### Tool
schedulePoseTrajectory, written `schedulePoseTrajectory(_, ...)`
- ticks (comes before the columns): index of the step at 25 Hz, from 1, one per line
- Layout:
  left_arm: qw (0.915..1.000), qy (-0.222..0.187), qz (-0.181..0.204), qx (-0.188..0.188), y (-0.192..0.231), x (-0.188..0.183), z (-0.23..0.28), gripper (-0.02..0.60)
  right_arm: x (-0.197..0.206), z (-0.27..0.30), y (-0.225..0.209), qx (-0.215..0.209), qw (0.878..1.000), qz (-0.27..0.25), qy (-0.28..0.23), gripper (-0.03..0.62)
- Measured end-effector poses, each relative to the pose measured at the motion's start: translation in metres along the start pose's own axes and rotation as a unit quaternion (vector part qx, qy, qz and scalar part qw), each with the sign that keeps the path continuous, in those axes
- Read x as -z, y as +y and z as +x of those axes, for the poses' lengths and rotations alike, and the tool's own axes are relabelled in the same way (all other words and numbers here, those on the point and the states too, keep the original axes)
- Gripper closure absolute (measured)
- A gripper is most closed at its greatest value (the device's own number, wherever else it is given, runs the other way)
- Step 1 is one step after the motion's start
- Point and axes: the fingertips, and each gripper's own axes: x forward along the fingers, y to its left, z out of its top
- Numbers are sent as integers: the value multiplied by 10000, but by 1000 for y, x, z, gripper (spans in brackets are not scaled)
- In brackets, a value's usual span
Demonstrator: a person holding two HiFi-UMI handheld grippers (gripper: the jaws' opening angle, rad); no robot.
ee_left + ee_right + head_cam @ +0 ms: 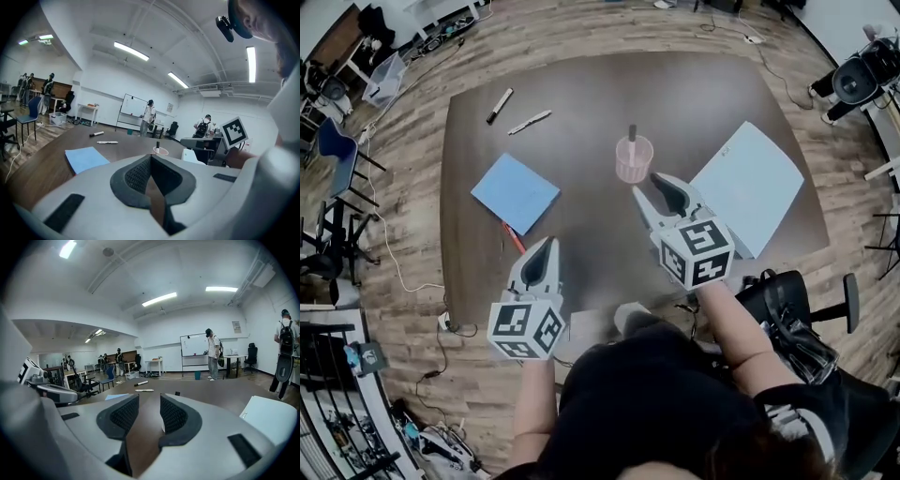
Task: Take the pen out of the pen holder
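Dark wooden tabletop (581,94) fills the head view above a plank floor, and near its middle we see the pink pen holder (635,161) standing upright with a dark pen (631,132) inside it, its top poking above the rim. We hold the right gripper (654,190) just short of the holder, jaws spread with only bare table between the pads, while the left gripper (547,246) hangs farther back, its jaws pressed together on nothing. Around them lie a blue sheet (516,192), a white sheet (748,186), a black marker (499,105), a white pen (530,122) and a red pen (514,237).
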Motion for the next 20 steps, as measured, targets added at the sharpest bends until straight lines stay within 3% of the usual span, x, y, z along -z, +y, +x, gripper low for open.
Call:
schedulePoseTrajectory(11,9994,133,-56,-318,16,-16,63,566,11,79,-58,-28,9994,220,265,453)
schedulePoseTrajectory(20,9987,260,-249,-362,28,-12,100,566,26,117,-84,131,9990,293,311,450)
